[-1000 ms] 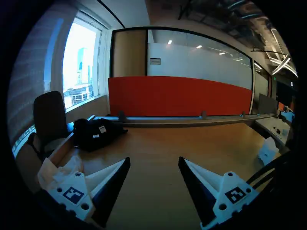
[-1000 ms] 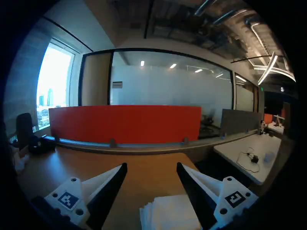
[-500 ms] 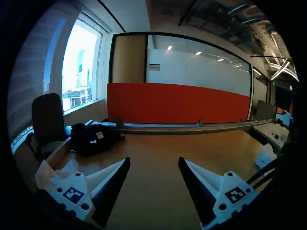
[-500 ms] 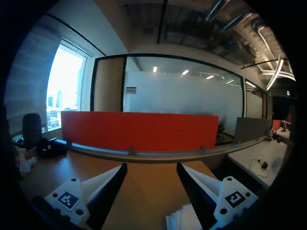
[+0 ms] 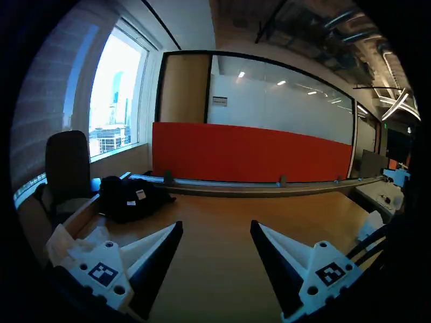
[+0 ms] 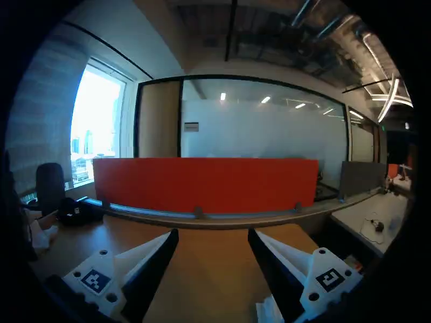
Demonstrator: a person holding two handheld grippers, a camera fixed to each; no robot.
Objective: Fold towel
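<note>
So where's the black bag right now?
Left gripper view: black bag lies far left on the desk, beside the chair, behind the crumpled white cloth.

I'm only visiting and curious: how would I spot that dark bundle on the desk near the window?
Follow the long orange partition panel along the light wooden desk towards the window. At that end lies a slumped black fabric bag with a small white tag. It sits on the desktop, unlike the upright black office chair beside it, and is dark, unlike the pale crumpled cloth nearer.
</note>
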